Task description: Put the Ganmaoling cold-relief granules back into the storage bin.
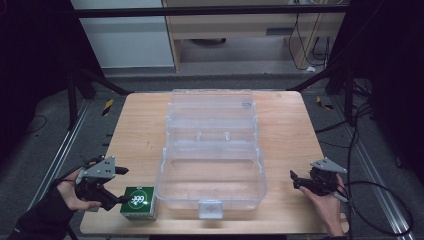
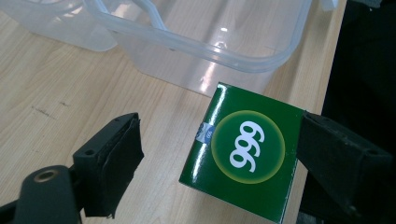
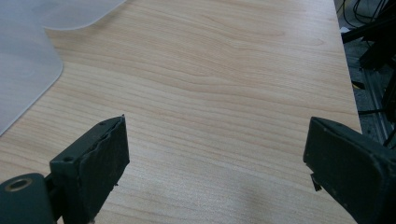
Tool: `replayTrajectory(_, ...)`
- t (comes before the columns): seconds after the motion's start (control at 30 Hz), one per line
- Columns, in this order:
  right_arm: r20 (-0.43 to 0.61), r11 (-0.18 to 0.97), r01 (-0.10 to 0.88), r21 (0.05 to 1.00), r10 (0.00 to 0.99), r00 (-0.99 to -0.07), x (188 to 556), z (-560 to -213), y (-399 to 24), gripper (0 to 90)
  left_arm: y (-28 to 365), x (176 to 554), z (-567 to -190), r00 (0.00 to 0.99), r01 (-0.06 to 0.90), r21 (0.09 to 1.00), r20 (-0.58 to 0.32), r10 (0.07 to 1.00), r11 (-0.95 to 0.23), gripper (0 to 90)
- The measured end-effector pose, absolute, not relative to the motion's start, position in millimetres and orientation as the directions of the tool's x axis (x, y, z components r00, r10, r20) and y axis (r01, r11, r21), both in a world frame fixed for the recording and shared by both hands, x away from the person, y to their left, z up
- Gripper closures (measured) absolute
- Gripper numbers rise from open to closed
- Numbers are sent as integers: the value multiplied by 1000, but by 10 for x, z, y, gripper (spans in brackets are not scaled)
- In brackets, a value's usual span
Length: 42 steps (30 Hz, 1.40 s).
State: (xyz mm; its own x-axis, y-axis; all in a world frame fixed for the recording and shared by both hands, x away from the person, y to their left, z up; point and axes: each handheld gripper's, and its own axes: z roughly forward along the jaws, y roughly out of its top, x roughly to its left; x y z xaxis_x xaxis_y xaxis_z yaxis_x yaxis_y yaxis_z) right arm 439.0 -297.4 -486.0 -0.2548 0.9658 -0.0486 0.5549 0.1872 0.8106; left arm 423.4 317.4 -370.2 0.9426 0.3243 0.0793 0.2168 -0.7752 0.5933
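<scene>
Box: a small green box (image 1: 138, 202) with "999" in white on a yellow-ringed circle sat on the wooden table (image 1: 135, 135), near the front edge at your left, just beside the front left corner of the clear plastic container (image 1: 212, 165).
Box seen from your left gripper: it (image 2: 245, 151) lay tilted between the two black jaws, its printed face up; the right-hand jaw stood against its edge or very nearly so, and whether they touched could not be told; the left-hand jaw was well clear, with bare wood between.
Left gripper: you held your left gripper (image 1: 117, 187) low over the front left of the table, pointed toward the box, jaws apart and not pressing on it.
Right gripper: your right gripper (image 1: 295, 180) sat at the front right of the table, aimed toward the container, jaws spread wide with nothing between them, bare wood grain (image 3: 219, 116) beneath.
Container: open and see-through, it stood in the middle of the table with its lid laid back on the far side and a latch at its near wall; its rounded rim (image 2: 210, 49) showed just beyond the box from your left gripper.
Hands: your left hand (image 1: 75, 195) and right hand (image 1: 327, 205) came in from the near edge, each wrapped around its gripper.
</scene>
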Motion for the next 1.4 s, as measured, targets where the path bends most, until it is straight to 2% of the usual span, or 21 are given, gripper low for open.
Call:
replayTrajectory(0.43, -46, 193, 562, 804, 963, -265, 4400, -4877, -2976, 62, 3089, 4233, -3770, 962, 179, 527, 84, 261, -831, 88)
replayTrajectory(1.4, -57, 219, 578, 786, 957, -284, 4417, -4906, -2951, 52, 2898, 4248, -4043, 978, 150, 433, 65, 196, -889, 30)
